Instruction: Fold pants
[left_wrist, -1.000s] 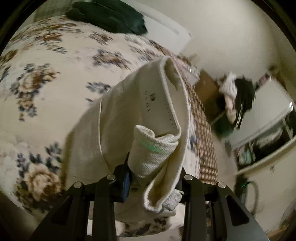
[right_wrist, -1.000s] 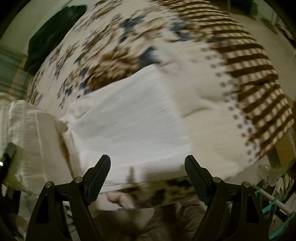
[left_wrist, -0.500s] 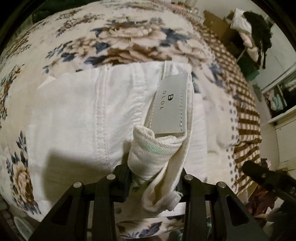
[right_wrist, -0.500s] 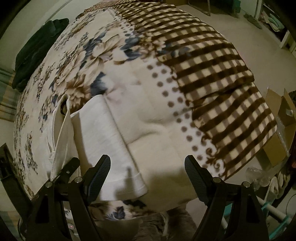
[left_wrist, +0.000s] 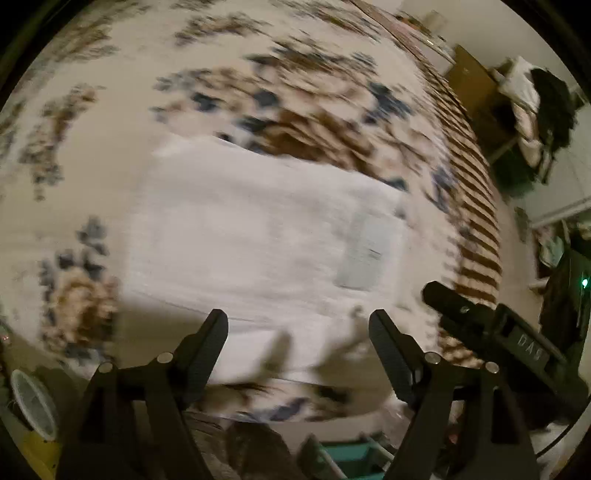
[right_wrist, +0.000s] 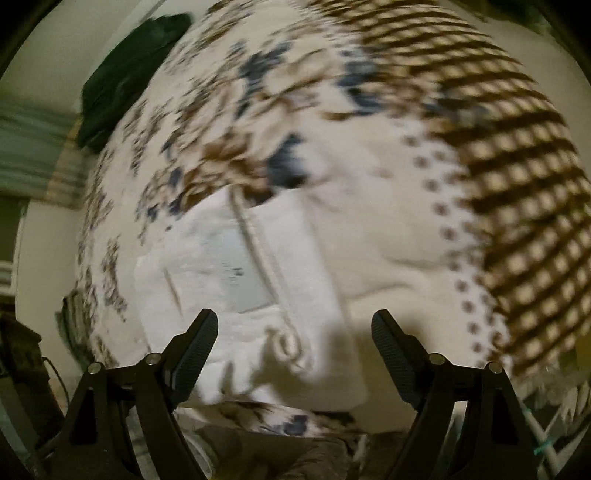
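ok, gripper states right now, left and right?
Left gripper: jaws opening, nothing between them; white pants lie on the bed.
Right gripper: open, holding nothing.

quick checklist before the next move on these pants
1. Pants lying folded flat on the bed: ok.
2. Left gripper free of cloth, jaws opening: ok.
3. Right gripper open, nothing held: ok.
4. Label faces up: ok.
5. Drawstring tucked in: not ok, it trails across the top.
6. Edges lined up: cannot tell, pictures blurred.
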